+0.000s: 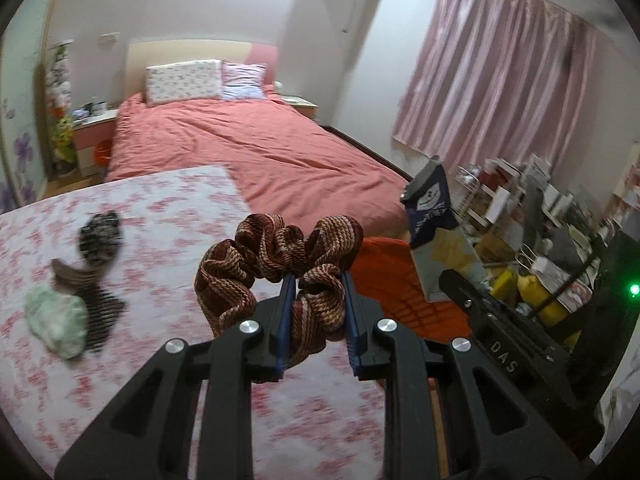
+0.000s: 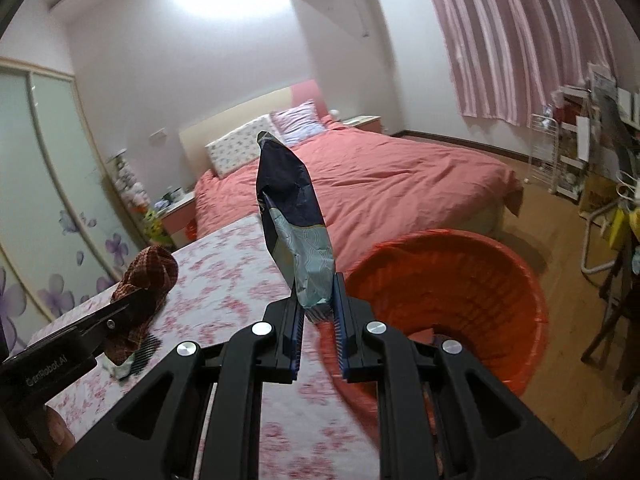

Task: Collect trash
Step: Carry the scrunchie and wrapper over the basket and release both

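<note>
Two loads in transit: my left gripper (image 1: 317, 300) is clenched on a brown scrunchie (image 1: 276, 264), my right gripper (image 2: 317, 312) on a crumpled snack bag (image 2: 294, 220), over the table (image 2: 224, 280). Next I judge: carry both over the red bin (image 2: 460, 280), its contents unclear, then let go.

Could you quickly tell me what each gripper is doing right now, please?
Left gripper: closed on a brown striped scrunchie.
Right gripper: closed on a dark blue snack packet, beside the red bin.
</note>
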A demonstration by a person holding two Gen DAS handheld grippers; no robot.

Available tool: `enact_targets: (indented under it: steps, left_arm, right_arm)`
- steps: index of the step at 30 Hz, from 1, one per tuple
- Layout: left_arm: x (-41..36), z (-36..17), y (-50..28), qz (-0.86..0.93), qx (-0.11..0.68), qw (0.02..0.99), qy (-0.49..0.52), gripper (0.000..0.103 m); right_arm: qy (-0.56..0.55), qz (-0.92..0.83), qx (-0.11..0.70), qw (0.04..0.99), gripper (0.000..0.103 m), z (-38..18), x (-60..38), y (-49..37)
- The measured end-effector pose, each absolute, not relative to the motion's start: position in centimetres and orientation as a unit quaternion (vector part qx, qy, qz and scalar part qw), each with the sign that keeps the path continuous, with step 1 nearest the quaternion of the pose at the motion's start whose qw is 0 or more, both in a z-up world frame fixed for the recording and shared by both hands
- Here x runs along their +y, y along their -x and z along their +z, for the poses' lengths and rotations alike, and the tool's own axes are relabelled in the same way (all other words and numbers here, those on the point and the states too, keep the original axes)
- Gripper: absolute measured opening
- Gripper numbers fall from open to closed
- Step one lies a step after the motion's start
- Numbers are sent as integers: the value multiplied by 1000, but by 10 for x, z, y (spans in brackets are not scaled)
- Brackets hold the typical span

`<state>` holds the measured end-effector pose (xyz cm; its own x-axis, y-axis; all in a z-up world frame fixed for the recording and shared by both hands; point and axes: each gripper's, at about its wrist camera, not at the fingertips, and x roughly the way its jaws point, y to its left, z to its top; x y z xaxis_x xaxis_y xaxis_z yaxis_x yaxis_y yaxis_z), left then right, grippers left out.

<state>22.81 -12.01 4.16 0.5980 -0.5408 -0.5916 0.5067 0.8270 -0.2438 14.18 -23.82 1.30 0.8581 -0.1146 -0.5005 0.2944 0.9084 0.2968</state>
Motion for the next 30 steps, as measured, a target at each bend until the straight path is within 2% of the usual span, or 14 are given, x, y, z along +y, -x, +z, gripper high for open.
enact_targets:
  steps: [10, 13, 14, 15, 16, 18, 20, 23, 30]
  left_arm:
    - [-215, 17, -237, -358, 360, 861, -7, 23]
    - [-240, 1, -243, -363, 376, 852, -19, 29]
    - [-245, -4, -246, -360, 380, 852, -20, 36]
    - [-249, -11, -249, -356, 387, 850, -23, 43]
    - [-250, -16, -251, -352, 390, 850, -24, 46]
    - [-250, -25, -256, -343, 400, 850, -25, 51]
    - [-243, -31, -260, -332, 407, 851, -26, 54]
    - [-227, -34, -264, -314, 409, 857, -27, 58]
    - [-166, -33, -266, -238, 395, 886, -44, 74]
  right_arm:
    - [-218, -163, 253, 928, 14, -11, -286, -140]
    - [-230, -171, 265, 921, 15, -23, -303, -144]
    - [-233, -168, 272, 918, 15, -27, -306, -146]
    - [-235, -167, 278, 916, 17, -30, -308, -147]
    - [-237, -169, 280, 915, 20, -31, -310, -146]
    - [-237, -171, 290, 911, 36, -38, -311, -147]
    - [-238, -174, 291, 910, 46, -40, -310, -145]
    - [-239, -174, 295, 909, 47, -41, -305, -143]
    - [-220, -166, 295, 915, 63, -33, -297, -142]
